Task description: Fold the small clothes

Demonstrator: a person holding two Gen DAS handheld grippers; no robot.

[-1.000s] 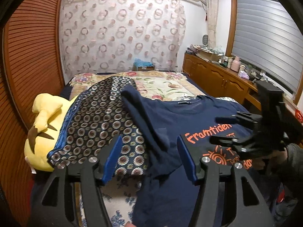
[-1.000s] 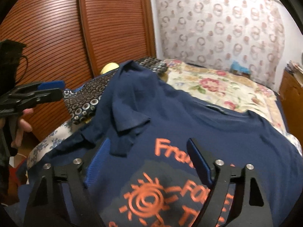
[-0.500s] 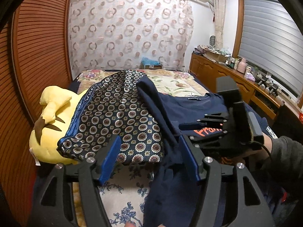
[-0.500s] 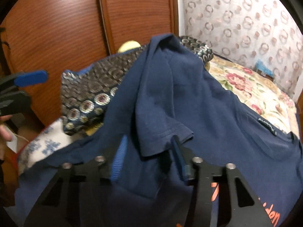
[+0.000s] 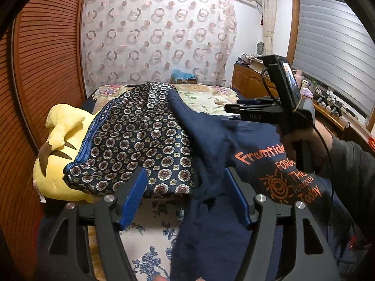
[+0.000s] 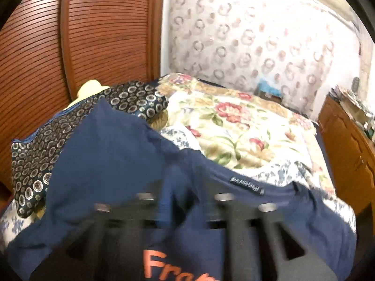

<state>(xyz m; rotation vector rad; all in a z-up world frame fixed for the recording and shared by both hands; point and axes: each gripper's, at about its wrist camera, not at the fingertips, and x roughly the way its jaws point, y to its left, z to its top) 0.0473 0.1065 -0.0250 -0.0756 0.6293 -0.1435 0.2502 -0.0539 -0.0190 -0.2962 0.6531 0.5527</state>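
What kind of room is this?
Most likely a home bedroom: a bed with a flowered bedspread, a yellow plush toy lying beside clothes on it, and a patterned curtain on the far wall.

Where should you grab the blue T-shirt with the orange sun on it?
Probably the bunched edge of the navy T-shirt between the left gripper fingers, coming from the near side: that fold stands up, so fingers can pinch it.
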